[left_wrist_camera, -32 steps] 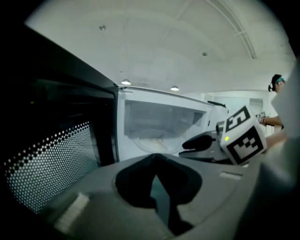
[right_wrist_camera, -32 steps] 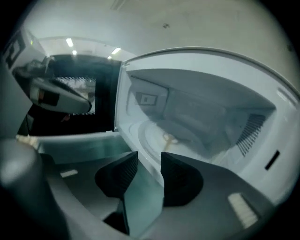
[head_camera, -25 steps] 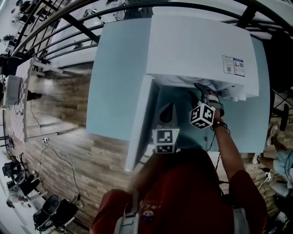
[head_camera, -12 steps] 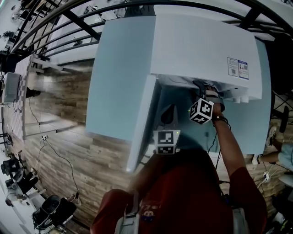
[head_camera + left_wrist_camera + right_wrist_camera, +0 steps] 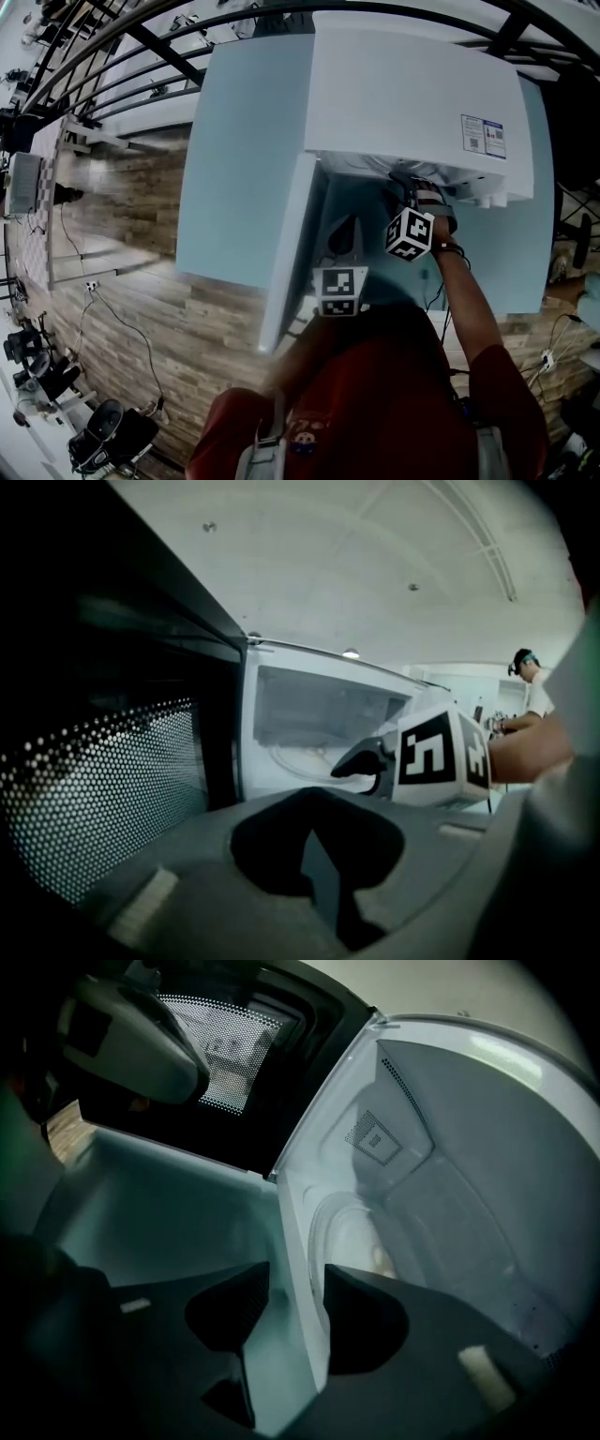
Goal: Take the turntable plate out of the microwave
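Note:
The white microwave [image 5: 412, 94] stands on a pale blue table [image 5: 239, 159] with its door [image 5: 286, 253] swung open to the left. The glass turntable plate [image 5: 349, 1234] lies flat on the cavity floor and also shows in the left gripper view as the plate [image 5: 298, 758]. My right gripper [image 5: 295, 1279] is open at the cavity mouth, its jaws either side of the front sill, short of the plate and holding nothing. My left gripper [image 5: 314, 841] hangs back beside the door with its jaws together and nothing between them. The right gripper [image 5: 375, 761] shows ahead of it.
The door's dotted mesh window [image 5: 103, 780] fills the left of the left gripper view. A person [image 5: 530, 682] stands far off at the right. Wooden floor [image 5: 141, 281] lies left of the table. A sticker [image 5: 480, 136] sits on the microwave's top.
The right gripper has shifted only slightly at the microwave's mouth. The left gripper and the door have stayed put.

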A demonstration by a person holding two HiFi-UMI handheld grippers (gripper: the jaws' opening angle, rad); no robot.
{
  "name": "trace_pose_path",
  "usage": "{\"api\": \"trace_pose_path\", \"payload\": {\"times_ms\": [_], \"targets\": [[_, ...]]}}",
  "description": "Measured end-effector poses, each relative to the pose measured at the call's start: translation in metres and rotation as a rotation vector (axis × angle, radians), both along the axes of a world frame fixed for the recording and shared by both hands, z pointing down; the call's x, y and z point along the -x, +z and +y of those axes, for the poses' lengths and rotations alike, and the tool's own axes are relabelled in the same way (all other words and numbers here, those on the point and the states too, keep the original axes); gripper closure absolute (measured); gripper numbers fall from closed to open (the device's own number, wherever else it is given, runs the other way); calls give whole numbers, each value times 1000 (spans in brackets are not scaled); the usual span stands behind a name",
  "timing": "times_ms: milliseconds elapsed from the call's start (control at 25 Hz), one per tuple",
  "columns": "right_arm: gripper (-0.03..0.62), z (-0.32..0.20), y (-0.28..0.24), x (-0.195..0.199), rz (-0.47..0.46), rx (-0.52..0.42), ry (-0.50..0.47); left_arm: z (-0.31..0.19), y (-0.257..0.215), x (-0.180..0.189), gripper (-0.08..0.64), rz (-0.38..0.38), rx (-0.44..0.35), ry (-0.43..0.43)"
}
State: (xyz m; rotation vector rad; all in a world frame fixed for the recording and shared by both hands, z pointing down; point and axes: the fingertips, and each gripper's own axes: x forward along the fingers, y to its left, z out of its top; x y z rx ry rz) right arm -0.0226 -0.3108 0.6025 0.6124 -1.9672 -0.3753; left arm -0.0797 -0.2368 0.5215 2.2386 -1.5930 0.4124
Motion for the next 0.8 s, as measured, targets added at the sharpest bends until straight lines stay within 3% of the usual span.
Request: {"api": "trace_pose_path", "payload": {"times_ms": [480,640,800], "targets": [[413,13,-3,-1,-33,38,12,7,-3,-7,560,-7,-6,6],[445,33,14,-2,14,69,-22,8,-4,-9,560,-6,-7,7],[444,39,7,-4,-86,67,47,9,-4,-5,560,-13,-7,4]]}}
